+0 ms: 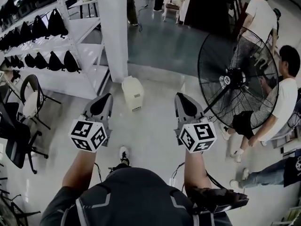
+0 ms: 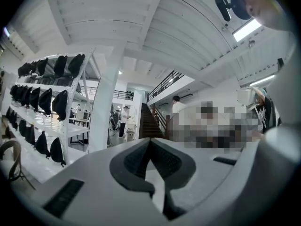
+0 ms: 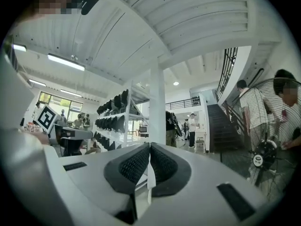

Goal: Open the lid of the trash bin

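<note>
A small white trash bin (image 1: 132, 92) with its lid down stands on the floor at the foot of a white pillar (image 1: 115, 32). It lies ahead of both grippers and between them. My left gripper (image 1: 106, 98) (image 2: 149, 141) points level toward the room, jaws shut with nothing between them. My right gripper (image 1: 180, 97) (image 3: 149, 145) is held alongside it, also shut and empty. Both are short of the bin and above it. The bin does not show in either gripper view; the jaws hide the floor below.
A large black floor fan (image 1: 235, 81) stands right of the bin. Two people (image 1: 282, 93) are beside and behind it. White shelves with black bags (image 1: 56, 55) line the left, with office chairs (image 1: 28, 102) in front. A staircase (image 3: 221, 121) rises at the back.
</note>
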